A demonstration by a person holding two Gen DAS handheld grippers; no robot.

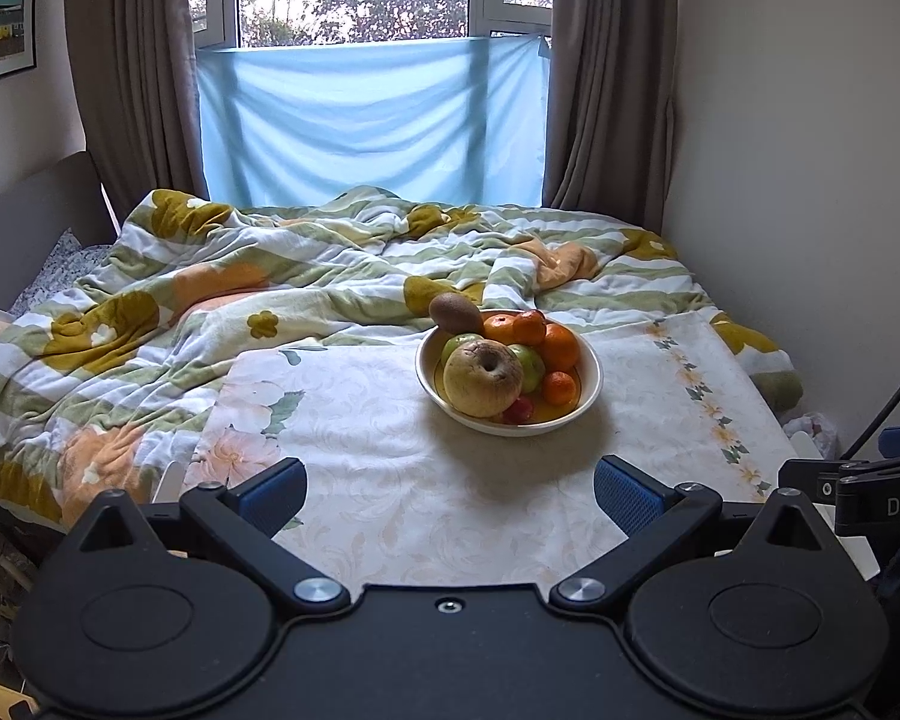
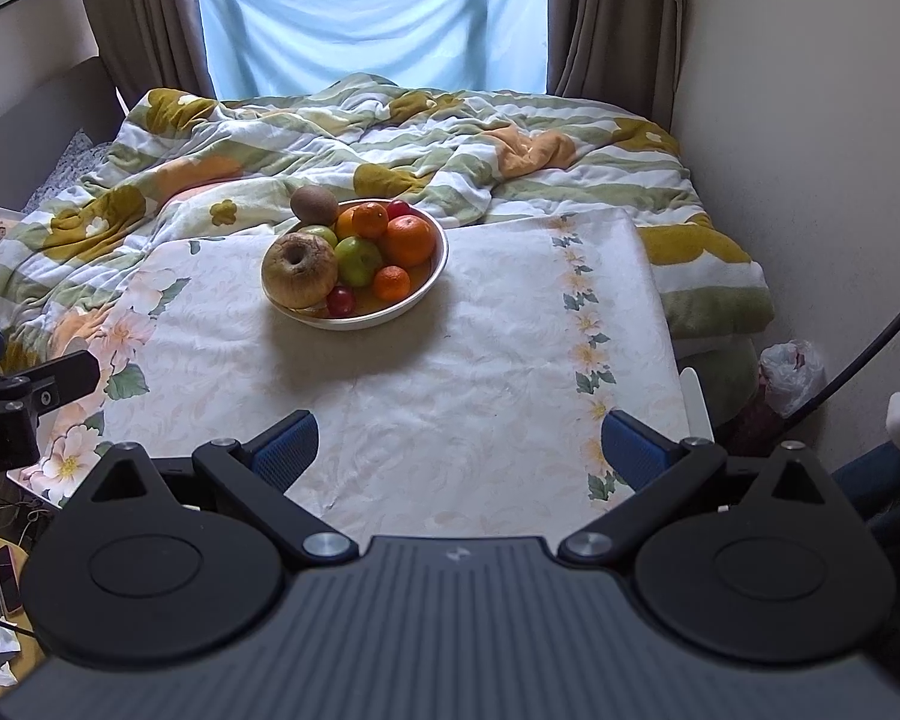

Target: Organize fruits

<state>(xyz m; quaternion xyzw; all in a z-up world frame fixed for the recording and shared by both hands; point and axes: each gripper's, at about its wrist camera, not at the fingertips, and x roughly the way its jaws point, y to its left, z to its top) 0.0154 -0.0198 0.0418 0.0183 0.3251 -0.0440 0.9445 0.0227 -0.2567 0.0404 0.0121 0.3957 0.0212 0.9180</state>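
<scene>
A cream bowl (image 1: pixel 591 387) (image 2: pixel 429 282) heaped with fruit stands on a floral tablecloth (image 1: pixel 390 480) (image 2: pixel 450 372). It holds a large wrinkled tan apple (image 1: pixel 483 378) (image 2: pixel 299 270), green apples (image 1: pixel 528 366) (image 2: pixel 357 261), several oranges (image 1: pixel 561 345) (image 2: pixel 411 240), small red fruits (image 1: pixel 519 409) (image 2: pixel 341 300) and a kiwi (image 1: pixel 455 312) (image 2: pixel 314 204) on the far rim. My left gripper (image 1: pixel 450 495) is open and empty, well short of the bowl. My right gripper (image 2: pixel 459 450) is open and empty too, nearer the cloth's front edge.
A rumpled floral duvet (image 1: pixel 240 282) (image 2: pixel 270 144) covers the bed behind the cloth. Curtains (image 1: pixel 132 60) and a blue sheet (image 1: pixel 372 120) hang at the window. A wall (image 1: pixel 810 180) closes the right side; a plastic bag (image 2: pixel 792 372) lies by it.
</scene>
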